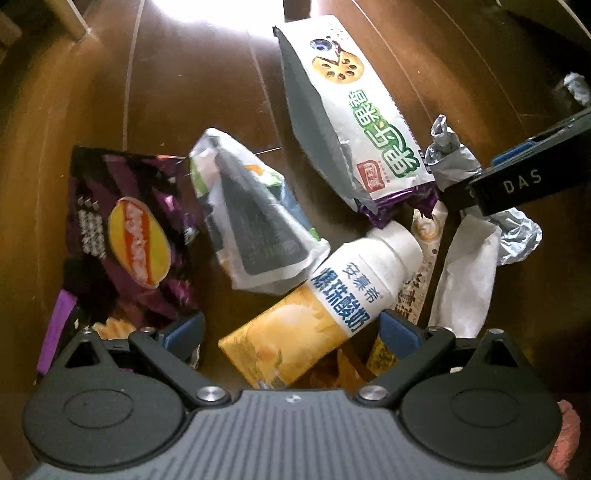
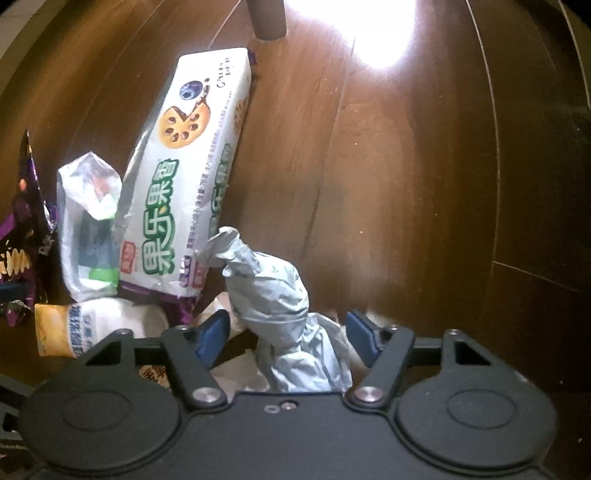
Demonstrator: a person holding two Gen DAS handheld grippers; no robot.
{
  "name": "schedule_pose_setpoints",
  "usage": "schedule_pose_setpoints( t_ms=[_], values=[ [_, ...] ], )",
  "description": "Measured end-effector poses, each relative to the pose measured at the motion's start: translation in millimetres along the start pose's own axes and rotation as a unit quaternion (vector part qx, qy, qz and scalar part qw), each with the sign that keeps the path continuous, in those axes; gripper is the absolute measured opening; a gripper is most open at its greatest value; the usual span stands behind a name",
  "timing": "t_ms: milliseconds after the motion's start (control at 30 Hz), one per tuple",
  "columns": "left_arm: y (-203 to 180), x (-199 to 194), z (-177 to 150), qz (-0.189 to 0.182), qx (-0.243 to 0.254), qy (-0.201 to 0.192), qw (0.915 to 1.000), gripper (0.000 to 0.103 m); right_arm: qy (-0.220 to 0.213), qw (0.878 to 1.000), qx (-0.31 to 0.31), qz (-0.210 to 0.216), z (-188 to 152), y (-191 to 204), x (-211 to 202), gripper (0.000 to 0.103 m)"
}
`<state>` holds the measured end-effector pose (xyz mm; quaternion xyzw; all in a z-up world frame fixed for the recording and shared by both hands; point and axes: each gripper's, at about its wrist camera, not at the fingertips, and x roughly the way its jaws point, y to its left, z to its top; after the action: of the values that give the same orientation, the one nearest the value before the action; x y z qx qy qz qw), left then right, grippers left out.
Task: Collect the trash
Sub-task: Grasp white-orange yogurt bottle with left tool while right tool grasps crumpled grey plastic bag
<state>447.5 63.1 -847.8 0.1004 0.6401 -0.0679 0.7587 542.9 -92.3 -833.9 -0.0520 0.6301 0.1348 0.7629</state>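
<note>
Trash lies heaped on a brown wooden floor (image 1: 184, 92). My left gripper (image 1: 291, 328) points straight down and is open, its blue pads either side of a yellow and white yoghurt drink bottle (image 1: 321, 306) that lies on its side. A crumpled silver-grey wrapper (image 2: 273, 295) stands between the blue pads of my right gripper (image 2: 288, 334); a gap shows at the left pad, so that gripper is open. From the left wrist view, the right gripper (image 1: 480, 173) comes in from the right over that wrapper (image 1: 450, 155).
Around the bottle lie a purple crisp bag (image 1: 125, 236), a clear bag with a black label (image 1: 255, 221), a white biscuit pack with green letters (image 2: 184, 177), a white tissue (image 1: 465, 273) and a sachet (image 1: 424, 236). A round furniture leg (image 2: 267, 18) stands beyond the pack.
</note>
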Motion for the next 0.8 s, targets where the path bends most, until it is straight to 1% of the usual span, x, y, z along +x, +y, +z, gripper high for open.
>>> schedule_pose_setpoints(
  t_ms=[33, 67, 100, 133, 167, 200, 233, 267, 300, 333, 400, 533, 600, 667, 800],
  values=[
    [-1, 3, 1, -0.001, 0.008, 0.001, 1.0000, 0.101, 0.003, 1.000, -0.007, -0.001, -1, 1, 3, 0.057],
    [-3, 7, 2, 0.000, 0.017, 0.001, 0.9999, 0.100, 0.005, 1.000, -0.012, -0.002, -2, 2, 5, 0.055],
    [-4, 9, 3, 0.000, 0.023, 0.002, 0.9997, 0.100, 0.005, 1.000, -0.018, -0.005, -4, 4, 7, 0.050],
    [-5, 12, 4, -0.002, 0.026, 0.003, 0.9996, 0.099, 0.000, 1.000, -0.025, -0.008, -5, 6, 7, 0.048],
    [-6, 13, 5, -0.005, 0.028, 0.004, 0.9996, 0.092, -0.005, 0.999, -0.029, -0.011, -6, 7, 7, 0.047],
    [-6, 15, 5, -0.007, 0.029, 0.006, 0.9995, 0.082, -0.007, 0.999, -0.030, -0.011, -8, 9, 7, 0.045],
    [-7, 17, 6, -0.008, 0.029, 0.008, 0.9995, 0.077, -0.009, 1.000, -0.027, -0.010, -8, 8, 7, 0.041],
    [-8, 18, 6, -0.010, 0.026, 0.011, 0.9995, 0.068, -0.010, 1.000, -0.022, -0.010, -9, 7, 7, 0.039],
    [-8, 19, 6, -0.009, 0.023, 0.014, 0.9996, 0.064, -0.011, 1.000, -0.018, -0.010, -10, 8, 7, 0.036],
    [-8, 19, 6, -0.009, 0.019, 0.015, 0.9997, 0.062, -0.012, 1.000, -0.014, -0.013, -12, 6, 6, 0.034],
    [-10, 20, 5, -0.009, 0.007, 0.019, 0.9997, 0.056, -0.015, 1.000, -0.004, -0.024, -13, 5, 3, 0.032],
    [-13, 13, 6, 0.005, -0.013, 0.025, 0.9996, 0.047, -0.033, 0.998, 0.027, -0.035, -11, 7, -13, 0.030],
    [-11, 9, 7, -0.002, -0.036, 0.028, 0.9990, 0.044, -0.040, 0.998, 0.047, -0.031, -12, 7, -22, 0.029],
    [-10, 1, 6, -0.007, -0.061, 0.034, 0.9975, 0.042, -0.044, 0.997, 0.064, -0.017, -13, 9, -38, 0.029],
    [-7, -22, 6, -0.015, -0.103, 0.044, 0.9936, 0.040, -0.059, 0.995, 0.082, -0.003, -19, 12, -79, 0.029]
  ],
)
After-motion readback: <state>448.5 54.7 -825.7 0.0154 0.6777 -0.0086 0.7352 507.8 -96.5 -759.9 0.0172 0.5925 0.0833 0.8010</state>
